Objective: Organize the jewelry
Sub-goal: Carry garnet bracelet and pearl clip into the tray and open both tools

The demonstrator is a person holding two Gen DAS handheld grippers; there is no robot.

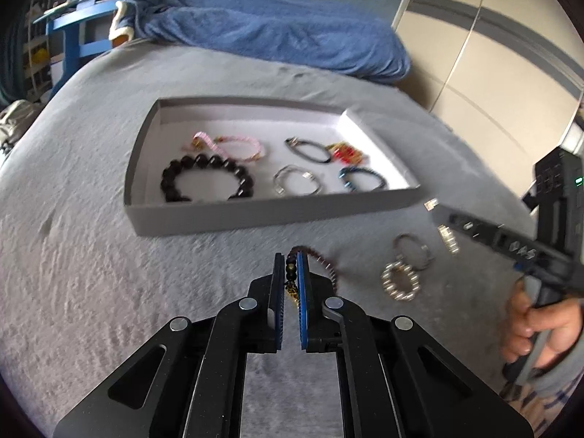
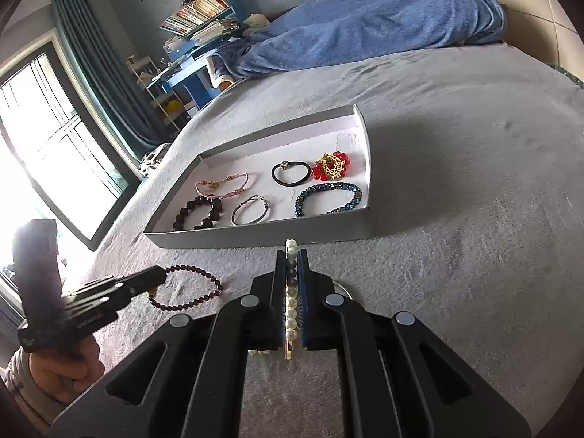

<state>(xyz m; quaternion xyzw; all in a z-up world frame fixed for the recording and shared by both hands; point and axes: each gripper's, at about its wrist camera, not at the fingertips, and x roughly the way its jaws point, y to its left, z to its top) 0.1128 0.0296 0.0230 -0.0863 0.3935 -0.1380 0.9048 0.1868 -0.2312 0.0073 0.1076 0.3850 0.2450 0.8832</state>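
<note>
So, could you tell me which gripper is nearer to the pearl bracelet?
Right. The right gripper is shut on the pearl bracelet; the left gripper is off to its side, holding a dark beaded bracelet.

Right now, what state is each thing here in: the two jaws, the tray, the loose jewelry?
Left gripper: jaws shut on the dark red bead bracelet.
Right gripper: jaws shut on the pearl strand.
Tray: open, no lid, lying on the grey bedcover, six pieces inside.
Silver bead bracelet: loose on the bedcover, outside the tray.
Thin ring bracelet: loose beside it.
</note>
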